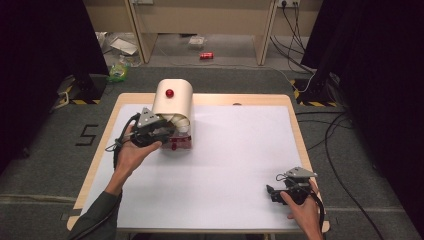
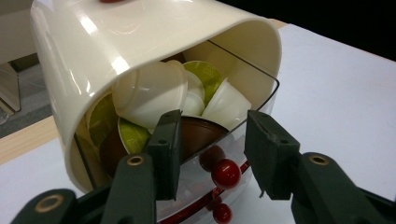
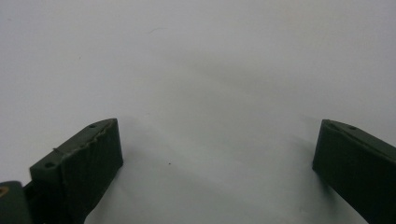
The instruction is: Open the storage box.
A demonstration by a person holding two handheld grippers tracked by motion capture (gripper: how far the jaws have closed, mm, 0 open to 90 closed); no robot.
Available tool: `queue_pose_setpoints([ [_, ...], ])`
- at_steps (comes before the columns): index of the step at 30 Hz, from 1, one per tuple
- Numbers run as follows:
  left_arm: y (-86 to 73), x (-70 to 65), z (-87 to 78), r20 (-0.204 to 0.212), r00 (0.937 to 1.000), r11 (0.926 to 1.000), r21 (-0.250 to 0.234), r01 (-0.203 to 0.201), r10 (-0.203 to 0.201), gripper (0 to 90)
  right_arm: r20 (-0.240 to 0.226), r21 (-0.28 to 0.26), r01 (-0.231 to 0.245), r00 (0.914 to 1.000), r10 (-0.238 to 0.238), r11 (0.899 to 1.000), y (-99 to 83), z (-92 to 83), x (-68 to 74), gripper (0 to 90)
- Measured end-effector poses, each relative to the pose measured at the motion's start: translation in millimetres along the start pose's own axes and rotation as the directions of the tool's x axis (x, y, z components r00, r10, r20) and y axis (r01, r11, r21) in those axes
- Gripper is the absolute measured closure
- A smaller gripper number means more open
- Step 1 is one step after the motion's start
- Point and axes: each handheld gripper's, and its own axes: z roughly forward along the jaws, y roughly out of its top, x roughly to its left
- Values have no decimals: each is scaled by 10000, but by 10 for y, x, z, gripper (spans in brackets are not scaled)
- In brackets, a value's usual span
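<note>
A cream capsule holder [image 1: 172, 102] [image 2: 140, 42] with a red knob [image 1: 169, 93] stands at the table's far left. Its clear drawer [image 1: 181, 142] [image 2: 264, 105] is pulled out and holds several cream, green and brown capsules. My left gripper [image 1: 167, 131] [image 2: 212, 126] reaches into the drawer's mouth. Its jaws stand on either side of a brown capsule [image 2: 201, 135] and are closed on it, above the drawer's red ball handle [image 2: 226, 172]. My right gripper [image 1: 270, 192] [image 3: 215, 140] rests near the front right corner, open, with bare white table between its jaws.
A white mat [image 1: 235, 165] covers the wooden table. On the floor beyond lie a red can [image 1: 206, 55] and a green packet [image 1: 118, 71]. Cables [image 1: 330, 135] run along the floor to the right of the table.
</note>
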Motion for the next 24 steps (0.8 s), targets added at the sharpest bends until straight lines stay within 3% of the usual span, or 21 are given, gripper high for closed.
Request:
queue_pose_setpoints([
  [3, -1, 17, 8, -106, 9999, 9999, 89, -88, 89, 564, -6, -1, 3, 10000, -3, 10000, 0, 0, 0, 18],
  [5, -12, 29, 13, 14, 10000, 10000, -15, 93, -93, 561, -5, -2, 1, 10000, -2, 10000, 0, 0, 0, 17],
  [24, -35, -67, -90, 28, 9999, 9996, 247, -130, 129, 568, -3, 0, 2, 10000, -2, 10000, 0, 0, 0, 17],
])
